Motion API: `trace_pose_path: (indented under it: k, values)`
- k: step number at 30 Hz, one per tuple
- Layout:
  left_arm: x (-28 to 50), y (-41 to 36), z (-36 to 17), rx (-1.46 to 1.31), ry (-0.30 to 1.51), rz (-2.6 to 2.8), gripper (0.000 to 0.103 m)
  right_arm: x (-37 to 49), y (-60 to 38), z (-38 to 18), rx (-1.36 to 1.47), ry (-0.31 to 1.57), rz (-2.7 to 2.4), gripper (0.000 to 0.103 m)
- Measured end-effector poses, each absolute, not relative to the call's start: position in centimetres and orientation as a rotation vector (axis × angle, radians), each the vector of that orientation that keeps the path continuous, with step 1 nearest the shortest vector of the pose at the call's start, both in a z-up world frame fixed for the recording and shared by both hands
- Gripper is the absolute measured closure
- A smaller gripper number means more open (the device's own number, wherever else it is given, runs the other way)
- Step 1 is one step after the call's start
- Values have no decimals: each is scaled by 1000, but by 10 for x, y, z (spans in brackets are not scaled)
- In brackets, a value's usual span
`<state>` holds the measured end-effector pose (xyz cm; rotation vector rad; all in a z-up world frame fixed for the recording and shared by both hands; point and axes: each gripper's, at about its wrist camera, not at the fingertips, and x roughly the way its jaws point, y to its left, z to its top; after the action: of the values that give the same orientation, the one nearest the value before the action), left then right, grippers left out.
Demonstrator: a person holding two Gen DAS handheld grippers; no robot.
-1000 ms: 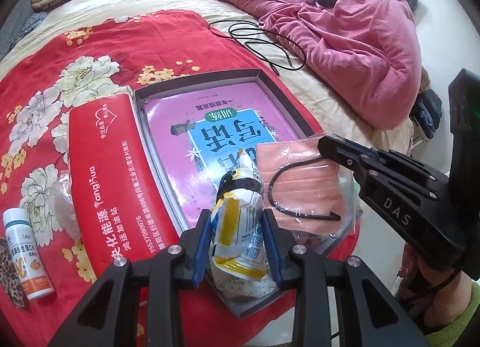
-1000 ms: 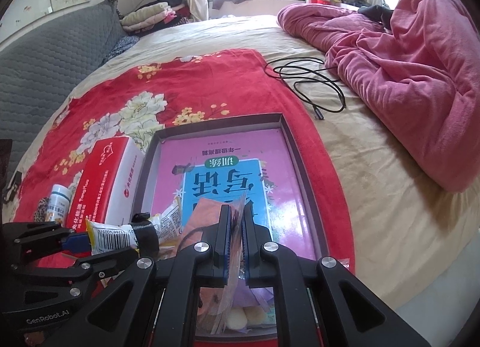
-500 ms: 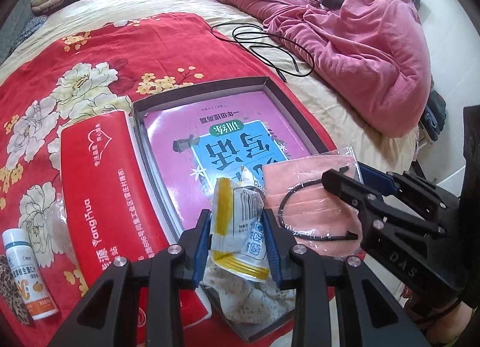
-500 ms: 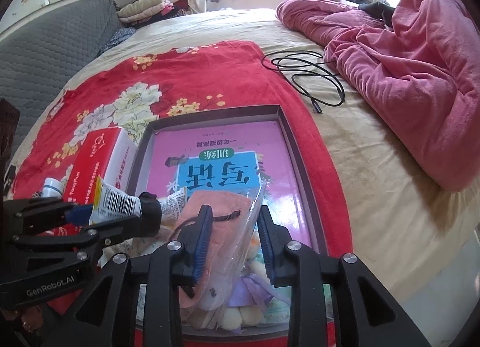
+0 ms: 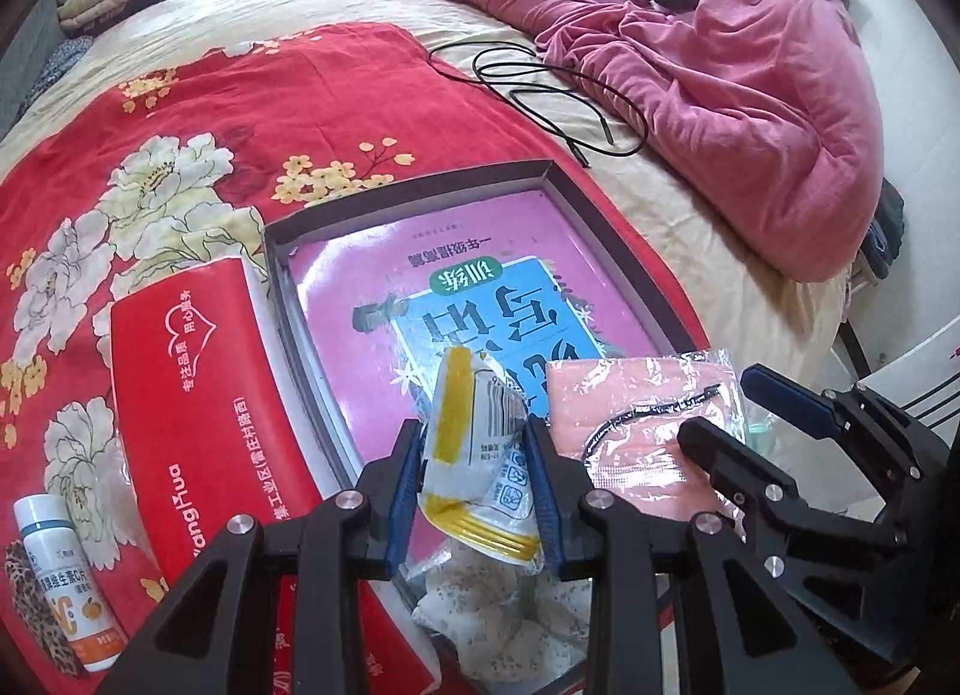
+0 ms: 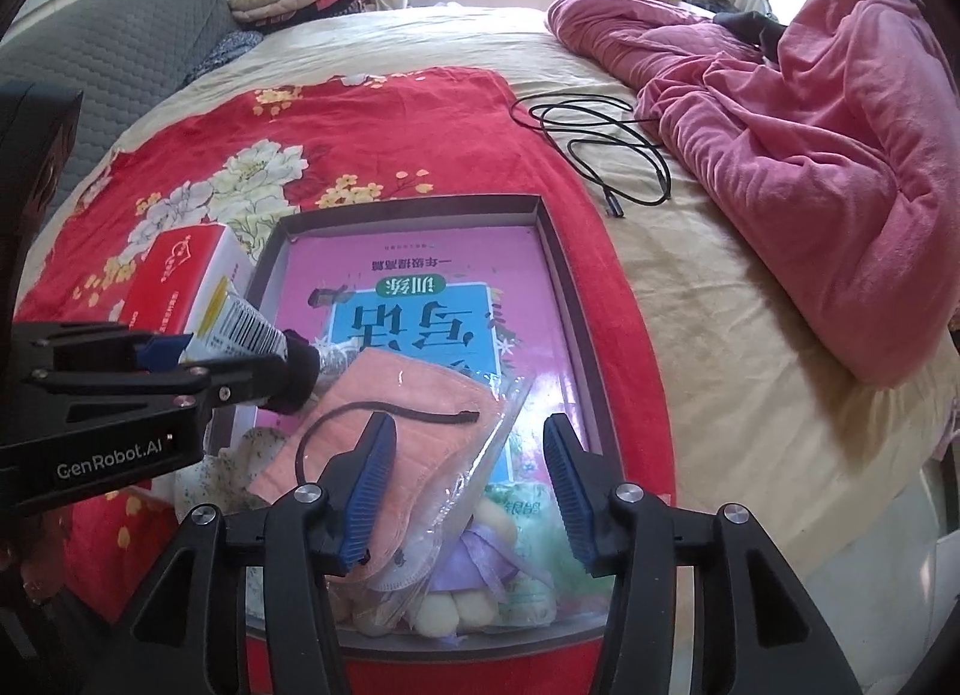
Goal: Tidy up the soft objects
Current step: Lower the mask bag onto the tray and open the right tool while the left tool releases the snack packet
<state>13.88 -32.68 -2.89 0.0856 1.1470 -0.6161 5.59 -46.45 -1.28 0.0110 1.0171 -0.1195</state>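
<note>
Left wrist view: the left gripper (image 5: pixel 477 491) is clamping a crumpled white-and-yellow pouch (image 5: pixel 474 455) over the near end of the grey tray (image 5: pixel 414 185).

Right wrist view: the right gripper (image 6: pixel 468 491), jaws just opening, is straddling the bagged pink mask (image 6: pixel 408 437) lying in the tray, pads clear of it.

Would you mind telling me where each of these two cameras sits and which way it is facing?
Left wrist: on the left gripper, looking down its fingers at the squeezed tube over the tray; the right gripper shows alongside.
Right wrist: on the right gripper, its jaws just opened around the bagged pink mask; the left gripper enters from the left.
Both share tray, tube, mask and book.
</note>
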Motion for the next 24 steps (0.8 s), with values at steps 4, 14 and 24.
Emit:
trace_pose_path:
  k: [4,14,24]
  values:
    - [130,-326,-31,81,1156,-646,69,55,-465,-11,19,1014,-123,50]
    - [104,-328,-36,110,1170,-706,68,50,-466,-7,23,1015,-134,49]
    - [92,-324,-28,103,1144,-755,48,46,-465,-8,16,1027,-151,40]
